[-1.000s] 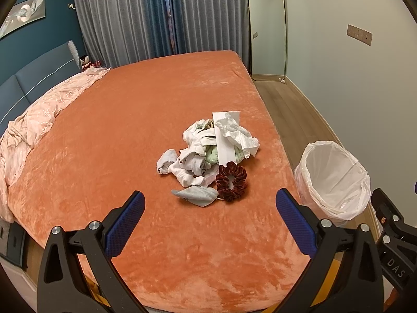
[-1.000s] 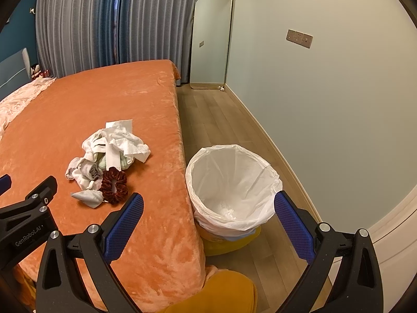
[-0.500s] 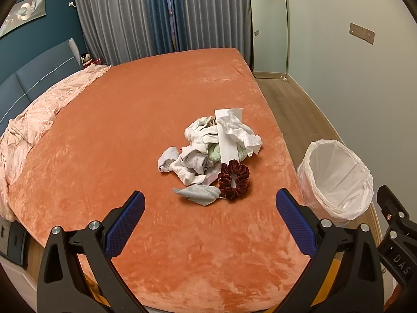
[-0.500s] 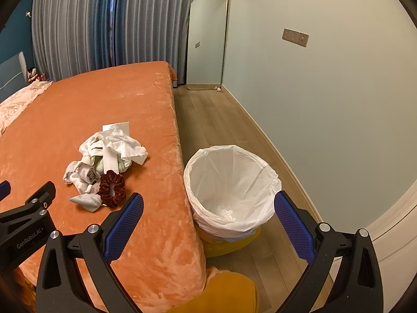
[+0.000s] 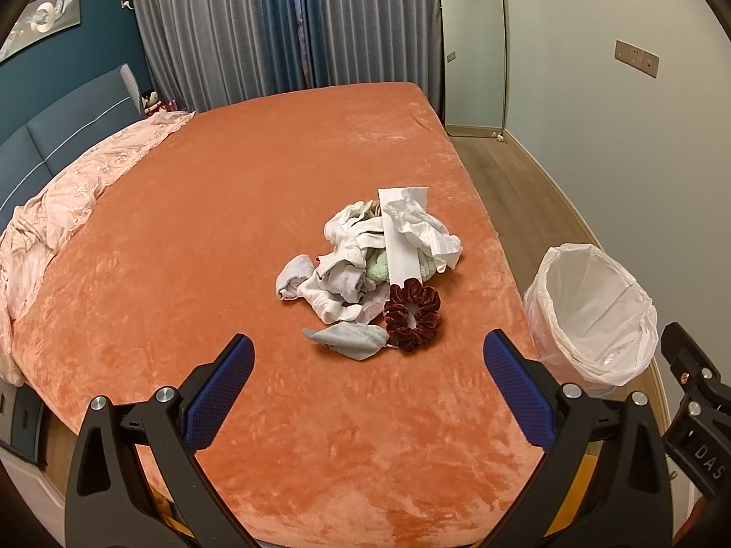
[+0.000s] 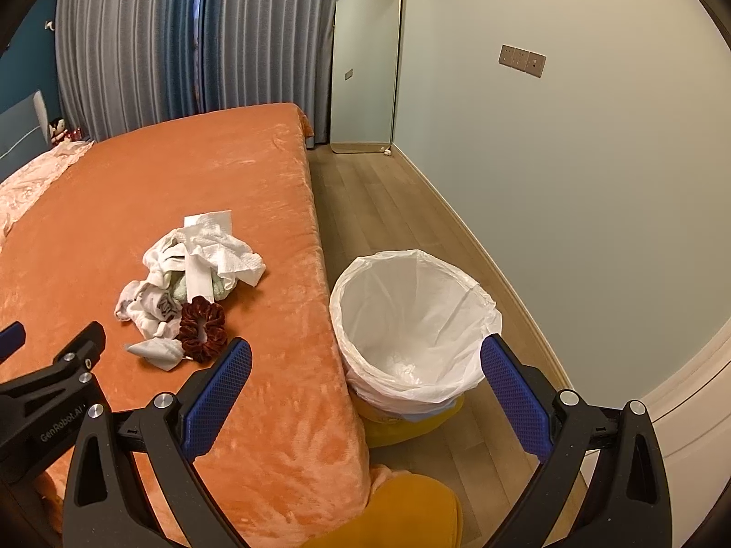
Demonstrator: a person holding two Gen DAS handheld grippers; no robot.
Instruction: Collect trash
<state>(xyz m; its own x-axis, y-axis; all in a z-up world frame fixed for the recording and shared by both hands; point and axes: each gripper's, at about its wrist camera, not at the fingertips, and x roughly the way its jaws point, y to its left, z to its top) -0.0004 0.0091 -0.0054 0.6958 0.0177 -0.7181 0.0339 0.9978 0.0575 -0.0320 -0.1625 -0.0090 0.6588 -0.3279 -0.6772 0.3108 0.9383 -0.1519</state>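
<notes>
Left gripper point(image 5: 368, 360) was spread wide, empty, above the orange bed point(image 5: 228, 228). Trash pile point(image 5: 370, 251) lay near the bed's right edge, scrunchie point(image 5: 412, 315) touching it. Right gripper point(image 6: 365, 363) hung wide apart, empty, over the lined bin point(image 6: 413, 319) beside the bed.

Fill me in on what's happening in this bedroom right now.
A person is holding a two-finger gripper in each hand to collect trash. Both the left gripper and the right gripper are open and hold nothing. A pile of crumpled tissues and cloth, a dark red scrunchie and a grey face mask lie on the orange bed. The lined bin stands on the floor beside the bed.
</notes>
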